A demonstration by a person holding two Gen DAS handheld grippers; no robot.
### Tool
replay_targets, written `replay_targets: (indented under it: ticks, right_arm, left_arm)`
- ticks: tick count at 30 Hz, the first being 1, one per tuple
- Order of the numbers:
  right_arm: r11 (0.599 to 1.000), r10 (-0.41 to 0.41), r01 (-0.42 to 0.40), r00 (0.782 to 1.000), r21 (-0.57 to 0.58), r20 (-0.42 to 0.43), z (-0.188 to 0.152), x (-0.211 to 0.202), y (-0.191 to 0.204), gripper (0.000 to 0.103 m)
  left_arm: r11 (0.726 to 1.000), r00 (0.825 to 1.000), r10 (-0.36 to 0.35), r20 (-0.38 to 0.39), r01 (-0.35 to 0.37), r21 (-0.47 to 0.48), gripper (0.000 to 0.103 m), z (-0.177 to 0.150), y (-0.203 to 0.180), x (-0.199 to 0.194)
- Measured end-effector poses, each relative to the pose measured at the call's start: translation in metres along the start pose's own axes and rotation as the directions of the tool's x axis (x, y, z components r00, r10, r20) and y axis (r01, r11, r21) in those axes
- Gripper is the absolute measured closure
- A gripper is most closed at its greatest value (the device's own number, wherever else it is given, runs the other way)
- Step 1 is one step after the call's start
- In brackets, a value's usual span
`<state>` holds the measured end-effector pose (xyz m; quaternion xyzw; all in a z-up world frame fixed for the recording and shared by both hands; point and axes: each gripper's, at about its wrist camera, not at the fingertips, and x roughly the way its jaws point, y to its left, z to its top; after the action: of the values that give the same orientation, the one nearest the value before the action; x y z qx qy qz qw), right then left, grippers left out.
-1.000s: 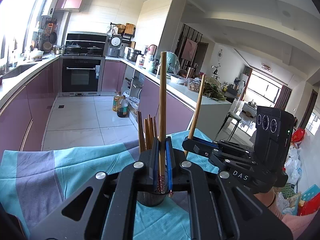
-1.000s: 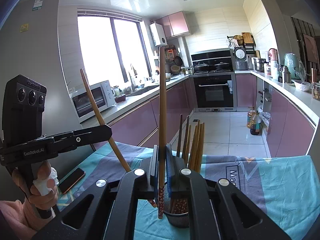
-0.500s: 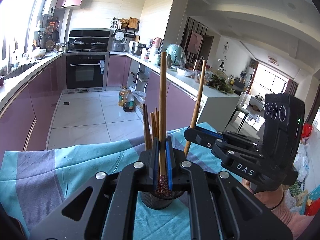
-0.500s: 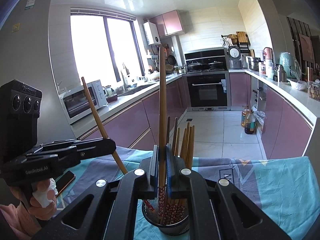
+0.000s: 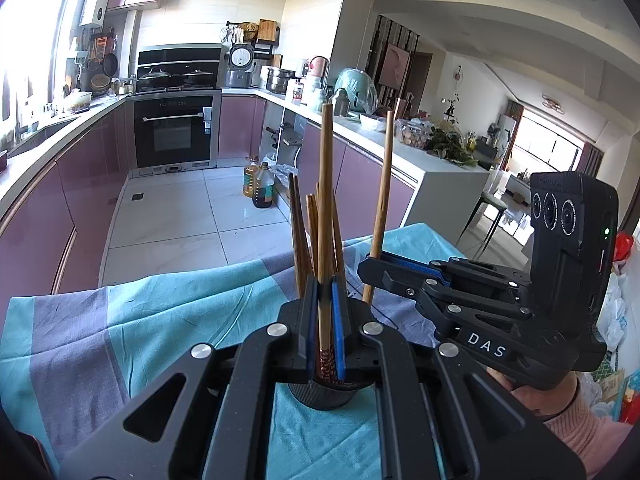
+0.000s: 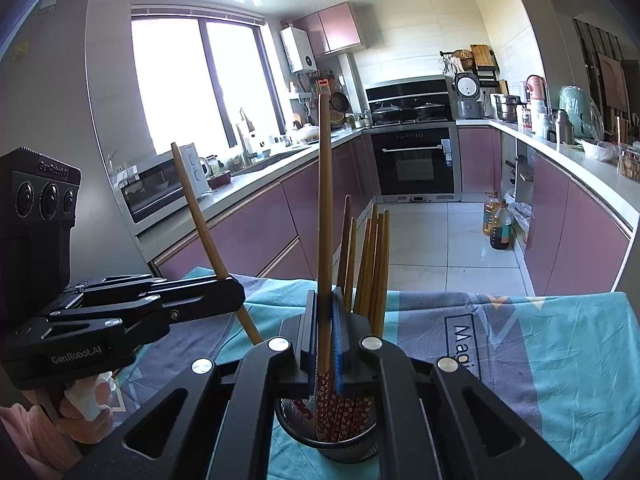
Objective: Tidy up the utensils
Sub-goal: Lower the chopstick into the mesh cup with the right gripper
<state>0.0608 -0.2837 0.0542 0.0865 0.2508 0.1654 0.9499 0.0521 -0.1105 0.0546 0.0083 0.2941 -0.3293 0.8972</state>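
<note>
A black mesh cup [image 6: 332,440] stands on the teal and purple cloth; it also shows in the left wrist view [image 5: 324,394]. It holds several wooden chopsticks [image 6: 372,260] upright. My left gripper [image 5: 325,320] is shut on one chopstick [image 5: 326,200], held upright with its patterned tip at the cup's mouth. My right gripper [image 6: 325,332] is shut on another chopstick [image 6: 325,200], its patterned end down inside the cup. Each gripper shows in the other's view: the right [image 5: 372,266], the left [image 6: 230,294].
The cloth [image 6: 560,360] covers the table, whose far edge falls to the kitchen floor. Purple cabinets and counters run along both sides, with an oven [image 6: 414,164] at the back. Oil bottles [image 6: 496,224] stand on the floor.
Both grippers have come down and closer over the cup with their chopsticks. The right chopstick's tip has gone from above the rim down into the cup.
</note>
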Motion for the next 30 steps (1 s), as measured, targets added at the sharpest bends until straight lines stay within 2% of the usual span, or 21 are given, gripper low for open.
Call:
replay_targets:
  ticks: [9, 13, 30]
  right_arm:
    - [1.000, -0.003, 0.003, 1.000, 0.012, -0.019, -0.007, 0.006, -0.005, 0.097]
    - [1.000, -0.004, 0.005, 1.000, 0.015, -0.025, -0.009, 0.008, -0.005, 0.097]
    - [1.000, -0.002, 0.003, 0.999, 0.027, -0.041, -0.019, 0.013, -0.010, 0.097]
  left_arm:
    - [1.000, 1.000, 0.024, -0.018, -0.024, 0.019, 0.096, 0.007, -0.012, 0.009]
    - [1.000, 0.999, 0.022, -0.029, -0.022, 0.021, 0.096, 0.017, -0.003, 0.015]
    - [0.999, 0.998, 0.024, -0.063, -0.021, 0.046, 0.096, 0.018, -0.003, 0.026]
